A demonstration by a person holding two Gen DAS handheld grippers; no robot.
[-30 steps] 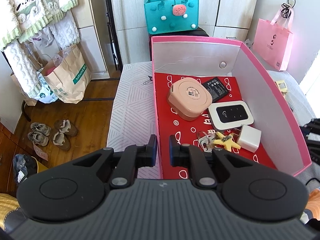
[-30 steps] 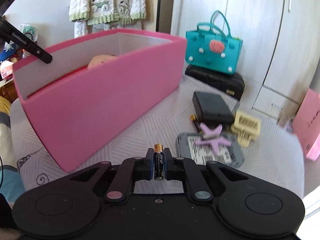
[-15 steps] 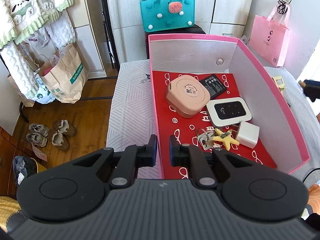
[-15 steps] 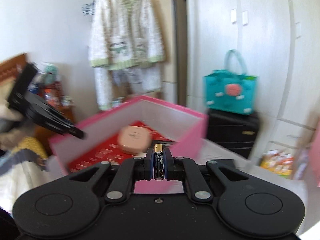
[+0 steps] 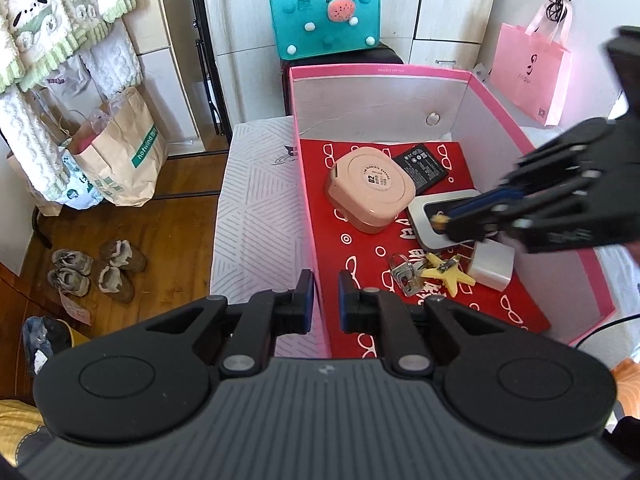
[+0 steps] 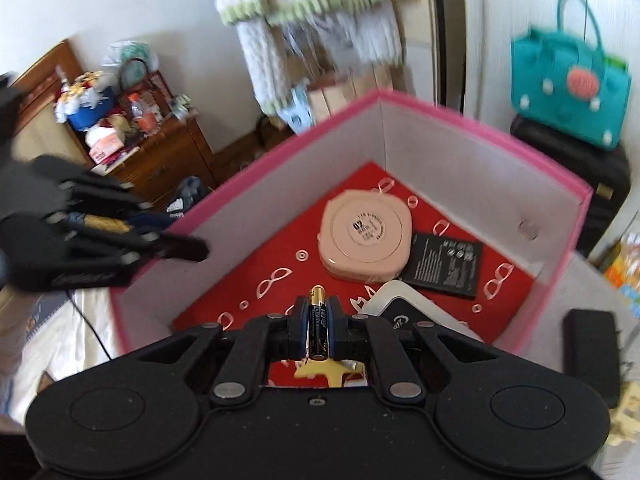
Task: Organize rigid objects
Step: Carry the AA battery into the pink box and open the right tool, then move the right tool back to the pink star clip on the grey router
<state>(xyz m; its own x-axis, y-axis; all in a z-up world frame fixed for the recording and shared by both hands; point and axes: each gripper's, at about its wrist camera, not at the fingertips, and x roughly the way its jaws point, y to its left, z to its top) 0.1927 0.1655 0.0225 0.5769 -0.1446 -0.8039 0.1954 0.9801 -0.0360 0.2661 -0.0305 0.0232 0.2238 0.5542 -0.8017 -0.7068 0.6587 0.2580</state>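
Right wrist view, yellow star (image 6: 320, 372) mostly hidden

Glossy battery (image 6: 318, 326), matt pink cardboard box (image 5: 496, 98), smooth plastic round case (image 5: 370, 190), teal felt bag (image 5: 324, 20).

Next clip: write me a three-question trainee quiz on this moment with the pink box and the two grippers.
1. True or false: the right gripper is empty.
2. What does the left gripper clamp? A) yellow star B) box wall C) white charger
3. Which item lies against the pink round case on the far side?

Key: 1 false, it grips a battery. 2 B, the pink box wall. 3 the flat black battery pack.
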